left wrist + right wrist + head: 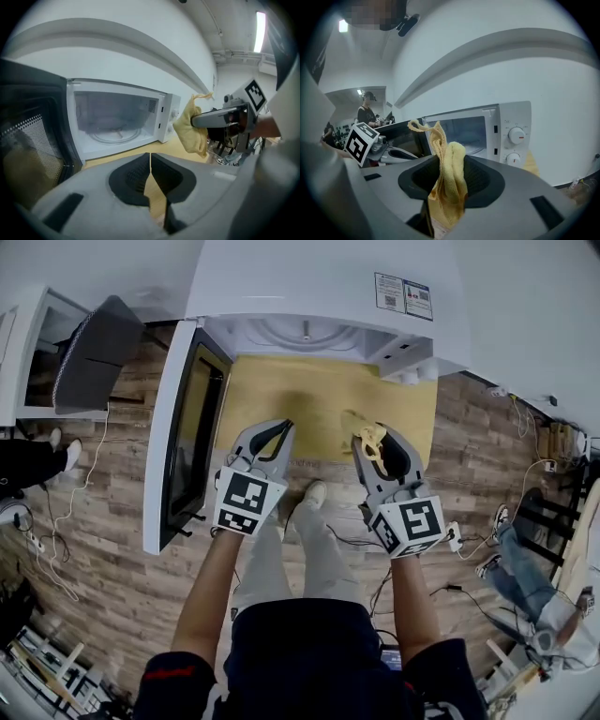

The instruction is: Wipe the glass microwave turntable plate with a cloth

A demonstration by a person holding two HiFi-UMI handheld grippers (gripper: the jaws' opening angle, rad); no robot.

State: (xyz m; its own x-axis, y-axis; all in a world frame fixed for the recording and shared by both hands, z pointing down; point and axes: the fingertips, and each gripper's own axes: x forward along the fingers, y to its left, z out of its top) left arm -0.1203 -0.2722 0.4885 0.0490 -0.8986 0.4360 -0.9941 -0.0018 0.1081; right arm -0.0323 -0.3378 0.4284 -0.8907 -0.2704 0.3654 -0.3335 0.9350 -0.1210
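Note:
A white microwave stands on a wooden table with its door swung open to the left. Inside it lies the glass turntable plate, also showing as a pale ring in the head view. My right gripper is shut on a yellow cloth, which bunches up between its jaws and pokes out at the tip. My left gripper is shut with nothing in it, its jaws meeting in front of the open cavity. Both grippers hang over the table, short of the microwave.
The wooden table top stretches in front of the microwave. The control knobs sit at the microwave's right side. A dark chair stands at the left, and cables and a person's legs lie on the wooden floor at the right.

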